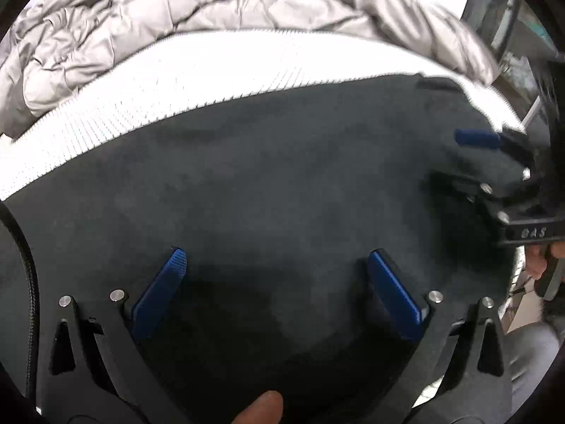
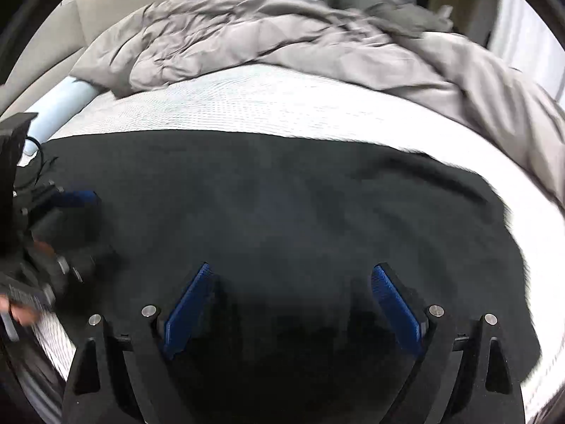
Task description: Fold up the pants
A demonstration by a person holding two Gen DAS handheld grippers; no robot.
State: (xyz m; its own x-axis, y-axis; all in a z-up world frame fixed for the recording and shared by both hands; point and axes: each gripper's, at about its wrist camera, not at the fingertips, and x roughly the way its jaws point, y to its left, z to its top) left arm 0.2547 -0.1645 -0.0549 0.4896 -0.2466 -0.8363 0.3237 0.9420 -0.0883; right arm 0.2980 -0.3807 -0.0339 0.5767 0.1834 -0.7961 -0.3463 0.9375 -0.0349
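Dark pants (image 1: pixel 275 183) lie spread flat on a white bed sheet (image 1: pixel 176 81); they also fill the middle of the right wrist view (image 2: pixel 289 205). My left gripper (image 1: pixel 275 258) is open just above the fabric, its blue pads wide apart and holding nothing. My right gripper (image 2: pixel 293 272) is open too, hovering over the pants near their front edge. Each gripper shows at the side of the other's view: the right one at the right edge of the left wrist view (image 1: pixel 494 162), the left one at the left edge of the right wrist view (image 2: pixel 53 219).
A rumpled grey duvet (image 2: pixel 282 35) is bunched along the far side of the bed. A pale blue roll (image 2: pixel 63 106) lies at the bed's left edge. A dark grey garment (image 2: pixel 381 3) sits behind the duvet.
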